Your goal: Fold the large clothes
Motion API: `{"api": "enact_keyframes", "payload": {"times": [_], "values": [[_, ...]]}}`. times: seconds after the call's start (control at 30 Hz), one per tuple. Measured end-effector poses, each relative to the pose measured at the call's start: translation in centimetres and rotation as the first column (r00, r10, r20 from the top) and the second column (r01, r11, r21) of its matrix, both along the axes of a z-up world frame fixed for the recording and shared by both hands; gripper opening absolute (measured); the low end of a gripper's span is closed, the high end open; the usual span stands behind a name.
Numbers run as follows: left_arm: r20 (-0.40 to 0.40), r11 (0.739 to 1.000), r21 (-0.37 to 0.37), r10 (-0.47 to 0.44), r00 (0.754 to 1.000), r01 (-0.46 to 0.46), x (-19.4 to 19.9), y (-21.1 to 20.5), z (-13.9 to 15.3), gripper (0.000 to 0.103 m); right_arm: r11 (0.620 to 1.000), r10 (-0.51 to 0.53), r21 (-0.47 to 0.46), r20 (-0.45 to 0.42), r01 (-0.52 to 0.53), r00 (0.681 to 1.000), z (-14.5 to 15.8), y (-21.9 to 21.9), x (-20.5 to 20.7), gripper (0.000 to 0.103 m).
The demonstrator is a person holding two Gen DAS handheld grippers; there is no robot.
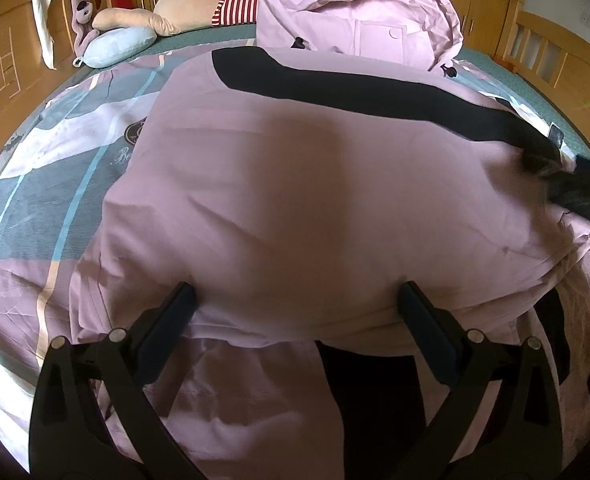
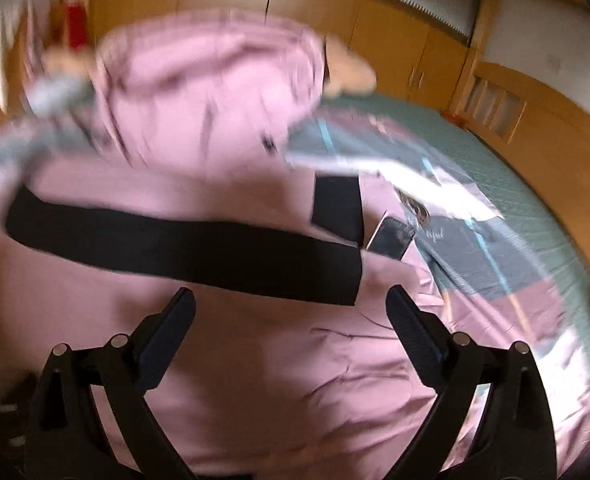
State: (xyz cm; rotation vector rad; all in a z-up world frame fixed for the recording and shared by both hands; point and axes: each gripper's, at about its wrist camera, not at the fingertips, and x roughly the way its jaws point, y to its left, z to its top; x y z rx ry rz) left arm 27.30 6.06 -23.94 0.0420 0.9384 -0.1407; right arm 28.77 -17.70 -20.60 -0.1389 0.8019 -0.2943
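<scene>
A large pink hooded jacket (image 1: 295, 184) with a black band (image 1: 375, 92) lies on the bed, its hood (image 1: 359, 12) at the far end. My left gripper (image 1: 295, 300) is open, its fingers (image 1: 175, 312) at the near folded edge of the jacket, holding nothing. My right gripper (image 2: 291, 304) is open above the same jacket (image 2: 255, 360), just short of the black band (image 2: 183, 252); this view is motion-blurred. The right gripper shows as a dark blur at the right edge of the left wrist view (image 1: 575, 196).
The bed has a patterned pink, grey and blue cover (image 1: 55, 168). A plush toy (image 1: 183, 8) and a light blue pillow (image 1: 119, 46) lie at the far end. A phone (image 2: 391, 236) lies by the jacket's right side. Wooden bed frame (image 2: 535, 128) and cupboards surround.
</scene>
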Motion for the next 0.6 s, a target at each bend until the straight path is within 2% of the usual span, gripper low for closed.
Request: {"api": "enact_keyframes", "payload": {"times": [0.03, 0.07, 0.17, 0.27, 0.4, 0.47, 0.53, 0.6], "values": [[0.000, 1.000, -0.001, -0.001, 1.000, 0.001, 0.0, 0.0, 0.0, 0.101, 1.000, 0.010, -0.010, -0.055, -0.010, 0.998, -1.4, -0.1, 1.2, 0.099], [0.000, 1.000, -0.001, -0.002, 1.000, 0.002, 0.0, 0.0, 0.0, 0.101, 1.000, 0.011, 0.003, -0.062, -0.011, 0.998, -2.3, -0.4, 1.8, 0.102], [-0.002, 1.000, -0.005, -0.003, 1.000, 0.003, 0.0, 0.1, 0.0, 0.101, 0.998, -0.015, 0.063, -0.049, 0.018, 0.999, -3.0, -1.5, 2.3, 0.102], [0.003, 1.000, -0.014, 0.003, 1.000, -0.003, 0.0, 0.1, 0.4, 0.101, 0.998, -0.013, 0.061, -0.045, 0.016, 0.999, -3.3, -1.5, 2.4, 0.102], [0.072, 0.995, -0.077, 0.071, 0.995, -0.066, -0.4, 1.7, 1.9, 0.101, 0.996, 0.002, 0.094, -0.017, 0.000, 1.000, -3.5, -2.1, 1.5, 0.102], [0.045, 0.988, -0.104, 0.122, 0.992, -0.116, 0.1, 2.9, 1.7, 0.101, 0.994, 0.007, 0.110, 0.005, -0.007, 1.000, -3.7, -2.3, 1.0, 0.102], [-0.012, 0.980, -0.154, 0.124, 0.992, -0.124, 0.8, 3.7, 0.5, 0.101, 0.994, 0.010, 0.110, 0.009, -0.011, 1.000, -3.6, -2.1, 0.8, 0.102], [-0.008, 0.988, -0.108, 0.114, 0.993, -0.114, 0.8, 3.0, 0.0, 0.101, 0.995, 0.009, 0.104, -0.002, -0.008, 1.000, -3.6, -1.8, 0.8, 0.102]]}}
